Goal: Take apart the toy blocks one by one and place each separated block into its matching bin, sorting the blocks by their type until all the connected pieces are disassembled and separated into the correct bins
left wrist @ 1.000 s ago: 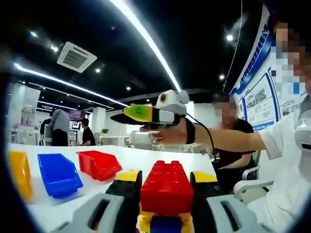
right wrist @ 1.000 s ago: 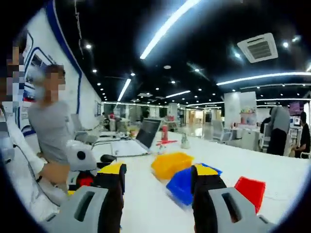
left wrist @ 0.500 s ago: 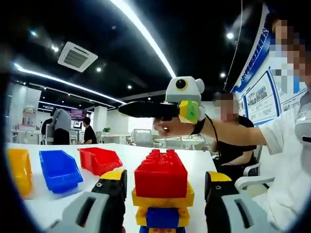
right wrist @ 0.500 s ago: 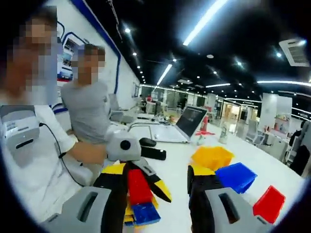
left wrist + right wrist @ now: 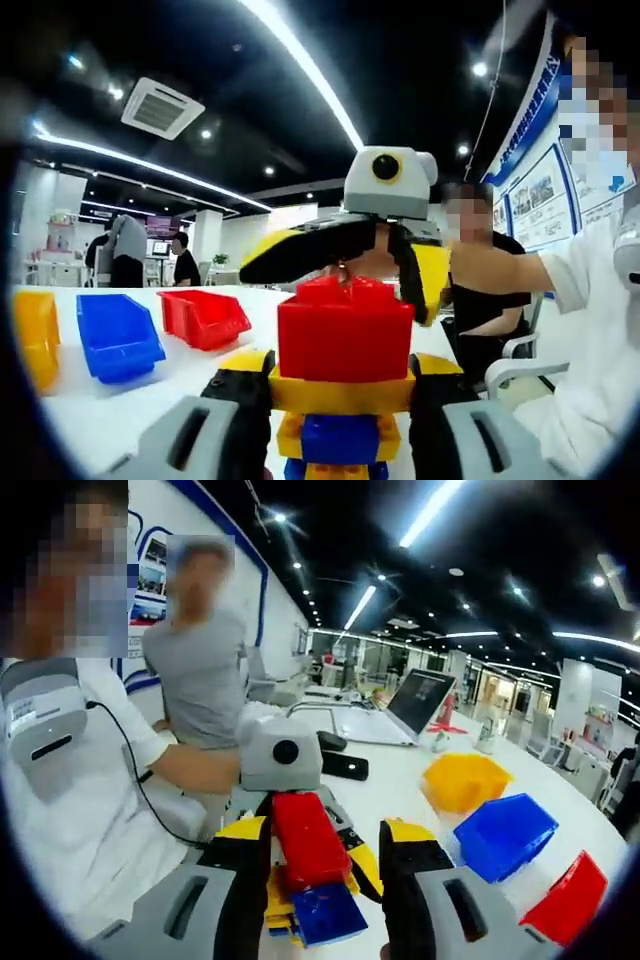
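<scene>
Open office, dark ceiling with strip lights, long white table (image 5: 110, 410). Left to right in the left gripper view: yellow bin (image 5: 33, 335), blue bin (image 5: 118, 335), red bin (image 5: 205, 317) in a row on the table, all look empty from here, though the insides are only partly seen. Then the block stack (image 5: 343, 385): red block (image 5: 345, 330) on top, yellow layer under it, blue below. The left gripper (image 5: 340, 385) is clenched on the stack at the yellow layer, jaws tight against both sides. Right gripper (image 5: 340, 262) comes in from behind and above the red block, jaws parted around its top studs; whether it is touching, can't tell. In the right gripper view the right gripper (image 5: 320, 855) has the red block between its parted jaws, not closed on it. Laptop (image 5: 400, 705) further back on the table.

Progress: early. Stack looks fully assembled, nothing sorted that I can see. Next likely: clamp the red block, pull it off, drop in red bin.
</scene>
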